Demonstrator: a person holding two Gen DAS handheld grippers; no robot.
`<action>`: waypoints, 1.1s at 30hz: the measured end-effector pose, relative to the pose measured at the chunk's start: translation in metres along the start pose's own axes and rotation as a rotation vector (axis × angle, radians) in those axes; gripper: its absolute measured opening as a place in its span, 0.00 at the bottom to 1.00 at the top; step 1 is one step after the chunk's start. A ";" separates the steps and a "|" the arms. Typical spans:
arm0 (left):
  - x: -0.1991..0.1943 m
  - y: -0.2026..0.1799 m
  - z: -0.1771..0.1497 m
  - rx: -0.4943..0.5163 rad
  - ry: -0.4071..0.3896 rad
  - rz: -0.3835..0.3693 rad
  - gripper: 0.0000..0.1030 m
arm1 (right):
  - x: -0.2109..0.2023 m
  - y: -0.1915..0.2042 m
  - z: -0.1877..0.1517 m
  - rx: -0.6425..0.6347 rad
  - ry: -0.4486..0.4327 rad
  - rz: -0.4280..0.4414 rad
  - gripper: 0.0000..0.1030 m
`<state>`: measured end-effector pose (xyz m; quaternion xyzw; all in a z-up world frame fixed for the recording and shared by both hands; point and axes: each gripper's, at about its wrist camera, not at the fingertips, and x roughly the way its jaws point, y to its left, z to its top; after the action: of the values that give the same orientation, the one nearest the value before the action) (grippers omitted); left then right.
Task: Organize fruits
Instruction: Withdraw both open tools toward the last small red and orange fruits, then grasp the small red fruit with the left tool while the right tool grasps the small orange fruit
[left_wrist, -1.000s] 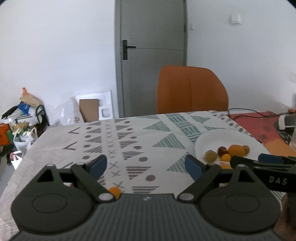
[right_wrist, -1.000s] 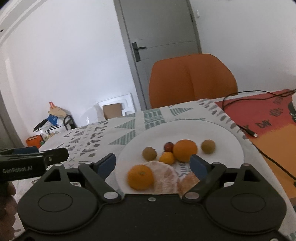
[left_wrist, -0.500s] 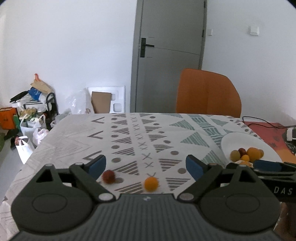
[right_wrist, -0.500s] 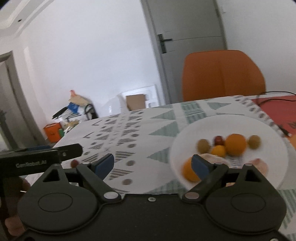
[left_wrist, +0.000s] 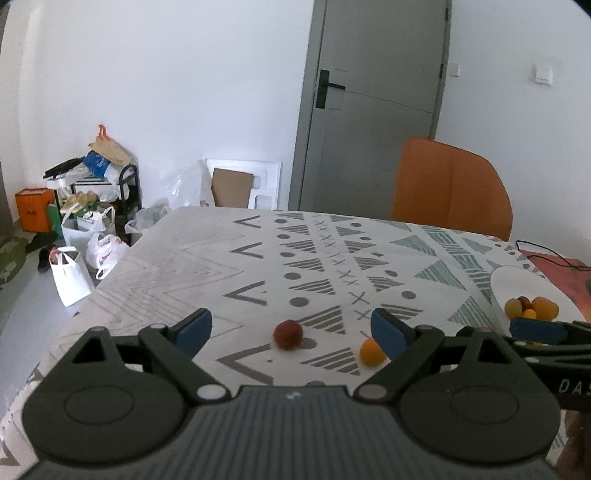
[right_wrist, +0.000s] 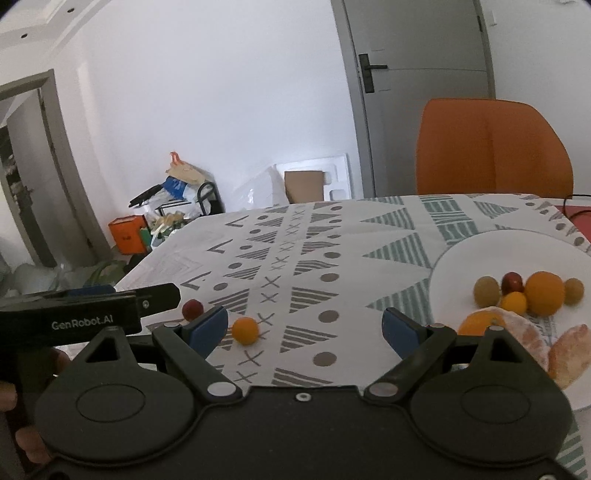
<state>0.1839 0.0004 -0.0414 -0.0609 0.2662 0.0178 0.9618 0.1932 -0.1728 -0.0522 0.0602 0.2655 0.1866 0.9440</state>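
Your left gripper (left_wrist: 291, 328) hangs empty with its jaws spread wide, and the small red fruit (left_wrist: 287, 334) lies on the patterned tablecloth (left_wrist: 207, 266) between them, so come down level and centred, then close gently, since it looks apt to roll. The small orange fruit (left_wrist: 371, 352) sits just beside the right-hand finger; keep clear of it. Your right gripper (right_wrist: 304, 326) is likewise spread and empty. Only its view shows the white plate (right_wrist: 480, 254) fully, with peeled segments (right_wrist: 532, 341) and the gathered fruit.
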 end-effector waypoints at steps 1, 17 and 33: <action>0.000 0.002 0.000 -0.005 -0.001 -0.001 0.89 | 0.002 0.002 0.001 -0.006 0.002 0.001 0.88; 0.010 0.031 -0.004 -0.067 0.009 0.018 0.87 | 0.036 0.022 -0.001 -0.033 0.091 0.026 0.67; 0.020 0.038 0.000 -0.066 0.019 0.018 0.85 | 0.068 0.026 -0.011 -0.041 0.108 0.091 0.22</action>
<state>0.1982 0.0379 -0.0561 -0.0905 0.2753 0.0347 0.9565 0.2328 -0.1229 -0.0891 0.0427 0.3090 0.2378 0.9199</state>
